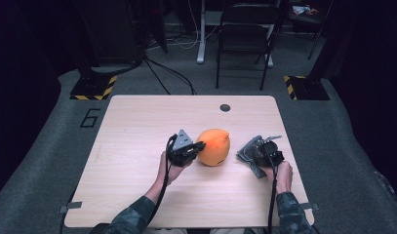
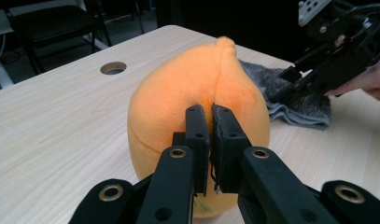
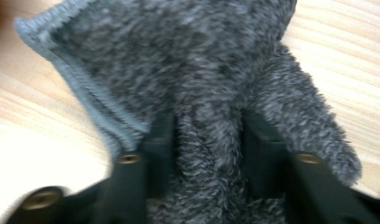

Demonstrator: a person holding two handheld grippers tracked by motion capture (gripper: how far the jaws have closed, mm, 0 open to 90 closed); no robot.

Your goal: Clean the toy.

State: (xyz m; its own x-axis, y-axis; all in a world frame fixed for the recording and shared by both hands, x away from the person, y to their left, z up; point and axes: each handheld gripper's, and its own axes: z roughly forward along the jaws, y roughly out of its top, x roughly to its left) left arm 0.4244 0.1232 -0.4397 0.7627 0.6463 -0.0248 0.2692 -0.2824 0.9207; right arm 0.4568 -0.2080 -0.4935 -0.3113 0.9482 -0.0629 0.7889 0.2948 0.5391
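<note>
Orange plush toy (image 1: pixel 214 146), shaped like a rounded fruit with a seam and a small nub on top, sits upright near the middle of the wooden table (image 1: pixel 137 126). Left gripper (image 1: pixel 198 146) is at the toy's left side in the high view; in the left gripper view its jaws are pressed nearly together, pinching a fold of the orange fabric at the seam (image 2: pixel 211 100), so it is clamped on the toy. Grey fuzzy cloth (image 1: pixel 248 152) lies flat on the table just right of the toy, apart from it in the high view, with a stitched hem along one edge (image 3: pixel 92 109). Right gripper (image 1: pixel 261 157) is down on this cloth; in the right gripper view its jaws stand partly apart with a ridge of the cloth (image 3: pixel 206 140) between them, and whether the pads press on it cannot be told, picture is blurred there. Right hand (image 1: pixel 284 176) holds that gripper from behind, left hand (image 1: pixel 169 170) likewise on the other. Round hole (image 1: pixel 225 107) sits near the table's far edge. Black folding chair (image 1: pixel 247 34) stands on the grey floor beyond the table.
</note>
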